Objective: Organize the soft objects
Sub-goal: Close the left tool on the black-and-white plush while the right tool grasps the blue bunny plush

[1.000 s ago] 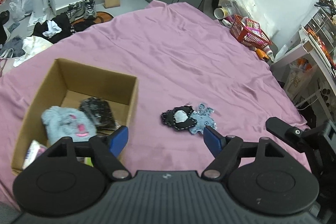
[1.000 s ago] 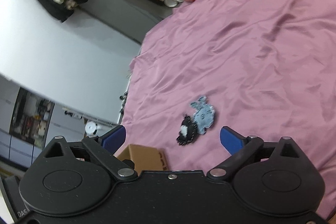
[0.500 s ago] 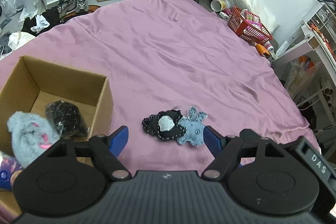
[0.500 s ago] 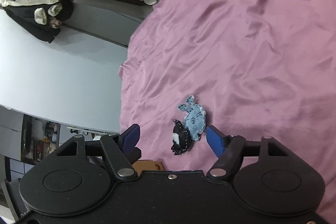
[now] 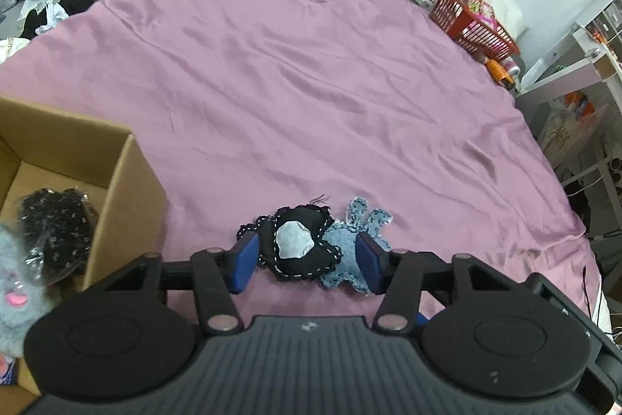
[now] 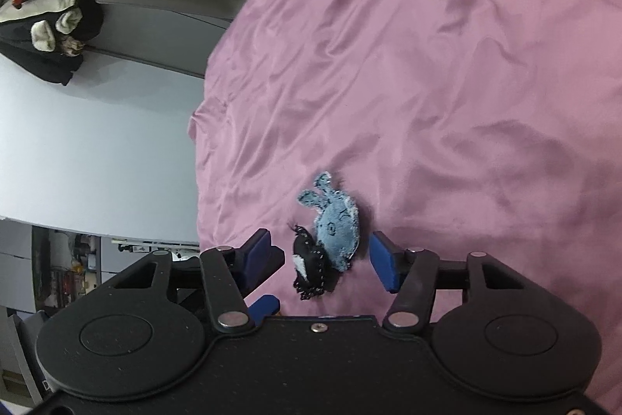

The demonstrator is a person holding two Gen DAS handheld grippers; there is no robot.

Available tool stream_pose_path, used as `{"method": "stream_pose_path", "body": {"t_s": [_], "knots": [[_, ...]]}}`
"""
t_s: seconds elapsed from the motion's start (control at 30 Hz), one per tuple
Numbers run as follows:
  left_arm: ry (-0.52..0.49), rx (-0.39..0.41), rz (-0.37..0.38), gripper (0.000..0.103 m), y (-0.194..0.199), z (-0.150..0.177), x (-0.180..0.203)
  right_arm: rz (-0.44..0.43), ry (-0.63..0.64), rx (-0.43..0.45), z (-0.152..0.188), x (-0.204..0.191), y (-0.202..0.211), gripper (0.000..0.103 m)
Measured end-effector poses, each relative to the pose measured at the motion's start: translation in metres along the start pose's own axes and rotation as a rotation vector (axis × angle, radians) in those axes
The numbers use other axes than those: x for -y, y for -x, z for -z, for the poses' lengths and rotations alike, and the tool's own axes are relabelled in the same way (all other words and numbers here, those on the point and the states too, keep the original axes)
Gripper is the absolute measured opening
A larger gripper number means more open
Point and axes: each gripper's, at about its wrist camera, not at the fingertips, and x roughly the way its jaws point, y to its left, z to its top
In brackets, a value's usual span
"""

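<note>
The black heart-shaped toy point(image 5: 299, 247) and the blue denim bunny point(image 5: 352, 251) lie touching each other on the pink bedsheet point(image 5: 311, 84), with wide bare sheet beyond them all the way to the far edge of the bed. The left tongs point(image 5: 307, 261) are spread and straddle the pair — neither blue pad pinching — and the right tongs point(image 6: 322, 255) stand spread around them too. The cardboard box point(image 5: 128, 193) sits just left, its near corner close to the left tongs, a grey fluffy toy point(image 5: 15, 282) and a black bagged item point(image 5: 54, 228) inside.

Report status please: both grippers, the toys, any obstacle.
Left gripper open, right gripper open, both straddling the pair. Black heart toy touching denim bunny on pink sheet. Nothing in the way.
</note>
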Motion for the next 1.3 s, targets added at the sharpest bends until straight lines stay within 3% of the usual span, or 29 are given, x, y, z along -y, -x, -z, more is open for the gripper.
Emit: {"method": "stream_pose_path", "body": {"t_s": [0.33, 0.53, 0.6, 0.83, 0.87, 1.13, 1.3], "knots": [[0.026, -0.061, -0.03, 0.05, -0.033, -0.006, -0.009, 0.042, -0.001, -0.032, 0.001, 0.003, -0.027, 0.045], [0.047, -0.054, -0.033, 0.037, -0.038, -0.007, -0.014, 0.079, 0.014, -0.038, 0.001, 0.006, -0.033, 0.016], [0.046, -0.04, -0.02, 0.02, -0.035, -0.006, -0.013, 0.085, 0.05, -0.029, 0.003, 0.002, -0.031, 0.011], [0.044, -0.013, 0.016, 0.009, -0.019, -0.005, -0.009, 0.085, 0.197, 0.007, 0.007, -0.021, -0.015, 0.008], [0.041, -0.004, 0.019, 0.0, -0.014, -0.005, -0.009, 0.091, 0.218, 0.013, 0.008, -0.024, -0.012, 0.008], [0.024, 0.076, 0.027, 0.0, 0.029, -0.005, -0.016, 0.106, 0.412, 0.058, 0.022, -0.057, 0.016, 0.008], [0.031, 0.037, 0.028, 0.003, 0.03, -0.006, -0.017, 0.122, 0.497, 0.098, 0.029, -0.071, 0.035, 0.008]]}}
